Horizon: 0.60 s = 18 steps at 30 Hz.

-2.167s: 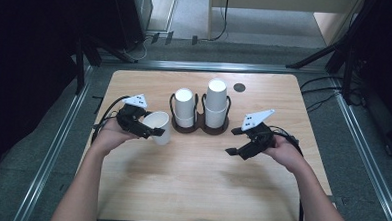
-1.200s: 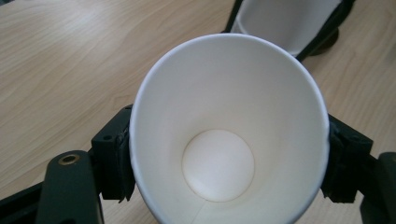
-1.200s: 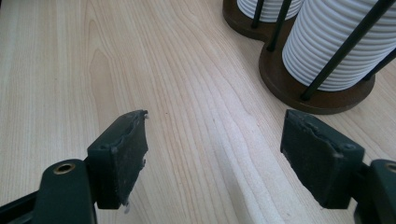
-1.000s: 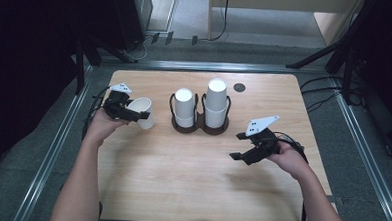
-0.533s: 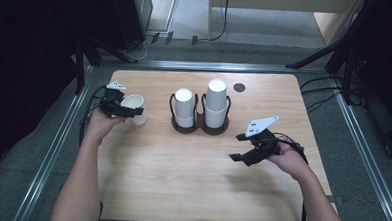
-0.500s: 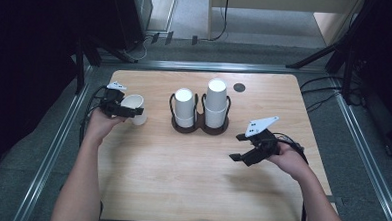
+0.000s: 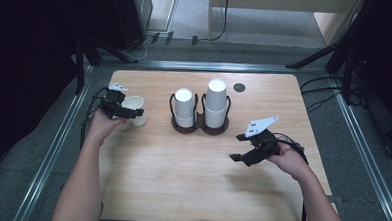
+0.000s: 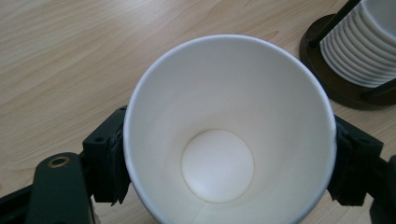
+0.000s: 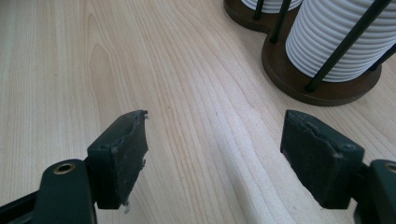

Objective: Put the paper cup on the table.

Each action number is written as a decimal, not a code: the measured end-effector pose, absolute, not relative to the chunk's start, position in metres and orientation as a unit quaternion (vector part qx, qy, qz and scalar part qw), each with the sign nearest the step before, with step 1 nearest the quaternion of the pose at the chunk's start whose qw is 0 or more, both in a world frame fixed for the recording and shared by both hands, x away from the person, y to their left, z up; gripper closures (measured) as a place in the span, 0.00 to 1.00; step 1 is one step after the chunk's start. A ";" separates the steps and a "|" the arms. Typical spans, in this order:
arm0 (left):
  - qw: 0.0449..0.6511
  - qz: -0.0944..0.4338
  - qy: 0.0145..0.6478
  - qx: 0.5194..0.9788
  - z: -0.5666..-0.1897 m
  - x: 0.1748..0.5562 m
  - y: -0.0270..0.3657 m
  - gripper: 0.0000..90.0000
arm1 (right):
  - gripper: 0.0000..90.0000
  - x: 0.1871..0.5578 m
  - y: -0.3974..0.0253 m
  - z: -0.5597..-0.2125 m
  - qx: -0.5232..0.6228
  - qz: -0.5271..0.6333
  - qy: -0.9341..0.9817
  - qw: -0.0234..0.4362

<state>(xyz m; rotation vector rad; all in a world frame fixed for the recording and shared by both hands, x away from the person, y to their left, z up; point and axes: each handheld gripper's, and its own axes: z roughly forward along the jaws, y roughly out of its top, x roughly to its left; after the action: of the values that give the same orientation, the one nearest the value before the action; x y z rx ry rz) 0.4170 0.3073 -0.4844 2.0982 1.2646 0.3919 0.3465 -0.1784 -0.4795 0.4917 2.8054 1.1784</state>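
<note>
A white paper cup (image 7: 135,110) stands mouth up at the table's left side, and my left gripper (image 7: 129,110) is shut on it. In the left gripper view the cup (image 8: 229,130) sits between both pads, its empty inside showing. Two stacks of white cups (image 7: 184,107) (image 7: 216,102) stand upside down in a dark double holder (image 7: 199,125) at the table's middle back. My right gripper (image 7: 242,148) is open over bare wood at the right, holding nothing. The right gripper view has its pads (image 9: 122,154) wide apart, with the holder (image 9: 317,88) ahead on the right.
The wooden table (image 7: 180,190) has a small dark round hole (image 7: 239,87) near its back edge. Metal rails (image 7: 47,154) run along both sides of the table. Cables (image 7: 91,116) trail from both grippers.
My left gripper has carried the cup from beside the holder out to the table's left side and turned it mouth up. The right gripper has shifted slightly toward the front.
</note>
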 end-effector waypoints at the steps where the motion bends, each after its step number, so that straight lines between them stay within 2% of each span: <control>1: 0.324 0.148 0.483 0.800 -0.485 0.417 0.307 0.20 | 0.25 0.347 -0.178 -0.479 0.159 0.382 0.910 0.029; 10: 0.326 0.142 0.481 0.801 -0.486 0.416 0.305 0.19 | 0.25 0.347 -0.179 -0.480 0.159 0.381 0.910 0.031; 12: 0.329 0.139 0.483 0.800 -0.486 0.416 0.306 0.16 | 0.25 0.347 -0.179 -0.480 0.159 0.379 0.911 0.032; 15: 0.334 0.136 0.501 0.787 -0.484 0.418 0.308 0.04 | 0.25 0.347 -0.179 -0.480 0.158 0.378 0.912 0.032; 18: 0.350 0.125 0.501 0.781 -0.482 0.417 0.310 0.03 | 0.25 0.346 -0.178 -0.480 0.156 0.376 0.913 0.031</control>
<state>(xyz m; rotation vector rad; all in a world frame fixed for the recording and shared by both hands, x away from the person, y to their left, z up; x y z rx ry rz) 0.4170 0.3102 -0.4819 2.0237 1.2983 0.3225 0.3463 -0.1785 -0.4804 0.4805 2.8114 1.1595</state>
